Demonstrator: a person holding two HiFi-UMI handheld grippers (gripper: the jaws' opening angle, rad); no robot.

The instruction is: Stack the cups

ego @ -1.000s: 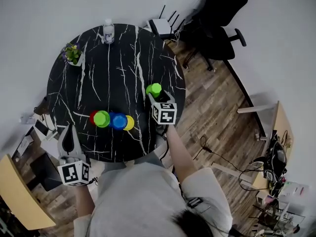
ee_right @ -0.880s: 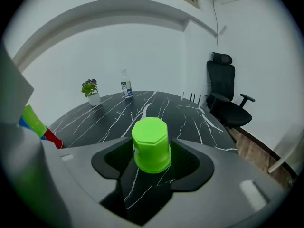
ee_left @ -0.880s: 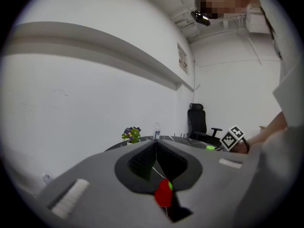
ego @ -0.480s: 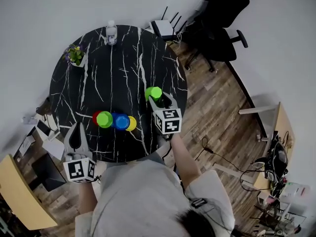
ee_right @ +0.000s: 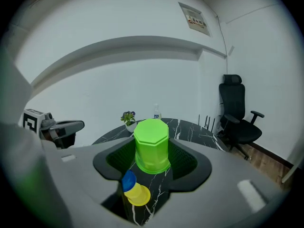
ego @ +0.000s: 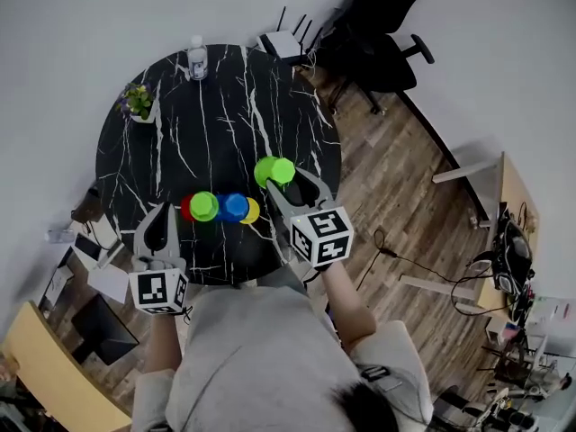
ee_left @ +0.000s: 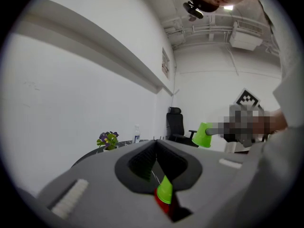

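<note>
Four upside-down cups stand in a row near the table's front edge: red (ego: 186,208), green (ego: 204,206), blue (ego: 236,207) and yellow (ego: 251,211). My right gripper (ego: 284,180) is shut on a second green cup (ego: 273,170), which it holds upside down above the table, right of the row. In the right gripper view this cup (ee_right: 152,146) fills the jaws, with the blue cup (ee_right: 128,181) and yellow cup (ee_right: 138,194) below it. My left gripper (ego: 164,214) hangs shut and empty at the front-left edge, left of the red cup. Its own view shows the row's green cup (ee_left: 165,190) and red cup (ee_left: 162,205).
The round black marble table (ego: 216,124) carries a small potted plant (ego: 138,100) and a water bottle (ego: 196,57) at its far side. A black office chair (ego: 382,25) and a white device (ego: 279,43) stand behind the table on the wooden floor.
The right gripper has lifted the green cup and carried it slightly toward the row. The left gripper has come closer to the table's front edge.
</note>
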